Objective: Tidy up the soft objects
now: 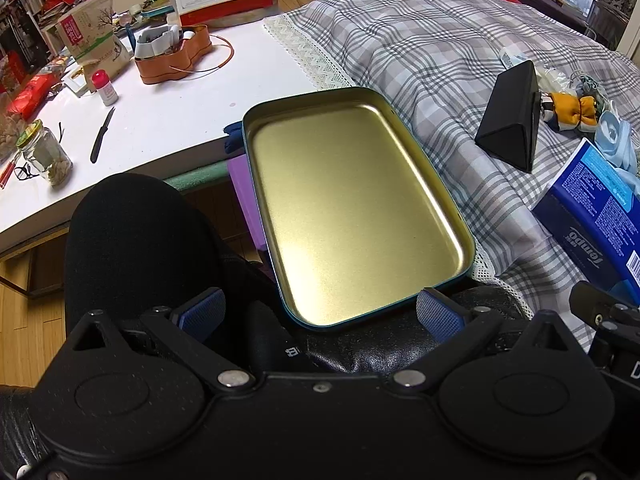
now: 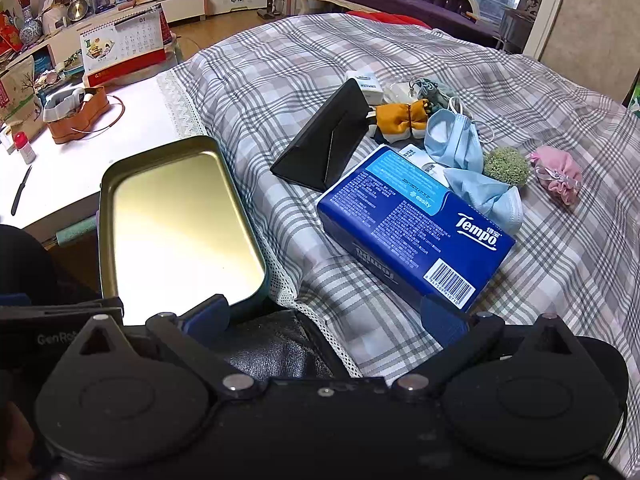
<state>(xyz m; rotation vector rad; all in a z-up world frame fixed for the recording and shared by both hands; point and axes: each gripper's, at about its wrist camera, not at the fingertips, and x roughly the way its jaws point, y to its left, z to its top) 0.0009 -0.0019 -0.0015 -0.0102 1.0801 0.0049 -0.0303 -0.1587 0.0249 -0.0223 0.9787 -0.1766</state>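
Ahead of both released tongs, left (image 1: 320, 312) and right (image 2: 334, 314), a gold-lined tin (image 2: 176, 216) is lying empty by the left pair, a blue "Tempo" tissue pack (image 2: 412, 232) is sitting before the right pair, and masks (image 2: 456, 144) and pouches (image 2: 556, 176) are resting beyond.

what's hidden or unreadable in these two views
- Left wrist: blue tissue pack cut off by the right edge.
- Right wrist: white box behind the black triangular case, label too small to read.
- Both: gold metal tin tray's near rim sits behind the left tongs and right tongs.
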